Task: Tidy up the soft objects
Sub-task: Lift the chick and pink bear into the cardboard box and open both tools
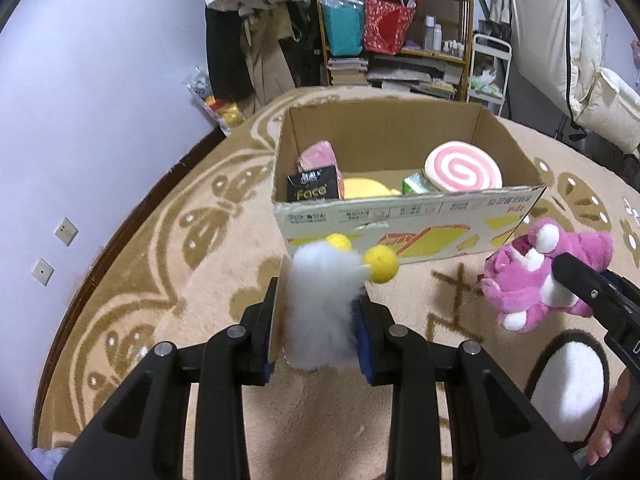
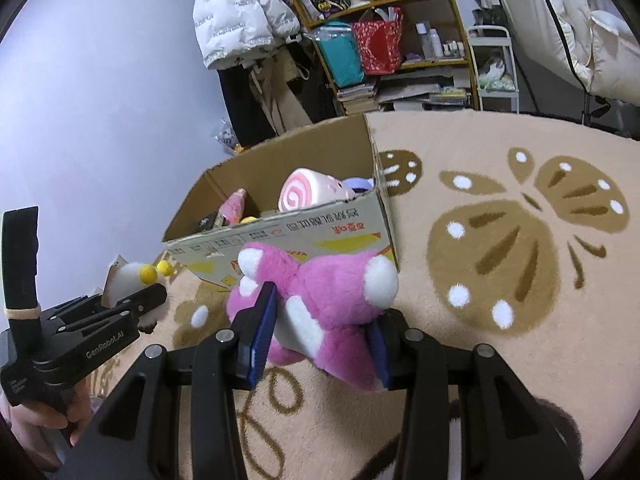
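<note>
Patterned rug point(image 1: 132, 280); both jaws clamp plush toys, white point(image 1: 320, 304) left, pink point(image 2: 320, 300) right; either might snag the cardboard box point(image 1: 400, 216) rim.

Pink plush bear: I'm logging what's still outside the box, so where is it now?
The pink plush bear is clamped in the right gripper, above the rug, just before the cardboard box's printed near wall, right of the white fluffy toy.

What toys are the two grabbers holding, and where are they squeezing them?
The left gripper squeezes the fluffy white toy around its body. The right gripper squeezes the pink plush bear across its middle.
</note>
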### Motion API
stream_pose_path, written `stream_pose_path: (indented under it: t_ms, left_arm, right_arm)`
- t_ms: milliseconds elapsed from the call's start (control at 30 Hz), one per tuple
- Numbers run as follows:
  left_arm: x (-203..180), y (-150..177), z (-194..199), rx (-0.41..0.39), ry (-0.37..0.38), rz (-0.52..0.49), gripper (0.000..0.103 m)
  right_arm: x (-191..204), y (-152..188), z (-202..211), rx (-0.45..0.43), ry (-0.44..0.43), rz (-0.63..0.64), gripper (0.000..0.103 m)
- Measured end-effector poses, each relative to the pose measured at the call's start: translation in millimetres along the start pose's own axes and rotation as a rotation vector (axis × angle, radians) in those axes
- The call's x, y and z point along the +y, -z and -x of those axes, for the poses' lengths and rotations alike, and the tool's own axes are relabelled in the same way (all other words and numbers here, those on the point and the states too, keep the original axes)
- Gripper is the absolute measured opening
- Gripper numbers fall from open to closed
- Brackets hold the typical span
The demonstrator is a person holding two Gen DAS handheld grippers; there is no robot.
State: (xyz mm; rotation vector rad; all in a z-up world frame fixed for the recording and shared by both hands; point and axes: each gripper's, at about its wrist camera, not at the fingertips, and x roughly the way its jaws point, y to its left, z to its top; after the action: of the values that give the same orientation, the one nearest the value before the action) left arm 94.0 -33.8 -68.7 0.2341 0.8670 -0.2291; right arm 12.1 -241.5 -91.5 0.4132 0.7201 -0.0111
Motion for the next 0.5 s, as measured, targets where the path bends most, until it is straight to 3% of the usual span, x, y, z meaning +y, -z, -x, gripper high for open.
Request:
stream_pose_path:
  t_ms: [367, 500]
  left_arm:
    - [0.4, -21.6, 33.4, -0.117, -0.030, -0.045, 0.030]
    - [-2.5, -35.4, 37.6, -0.170, -0.087, -0.096, 0.031]
  right_arm:
    - [12.6, -28.2, 22.4, -0.096, -0.003, 0.028, 0.044]
    - [15.4, -45.0, 26.9, -0.125, -0.009, 0.032, 0.045]
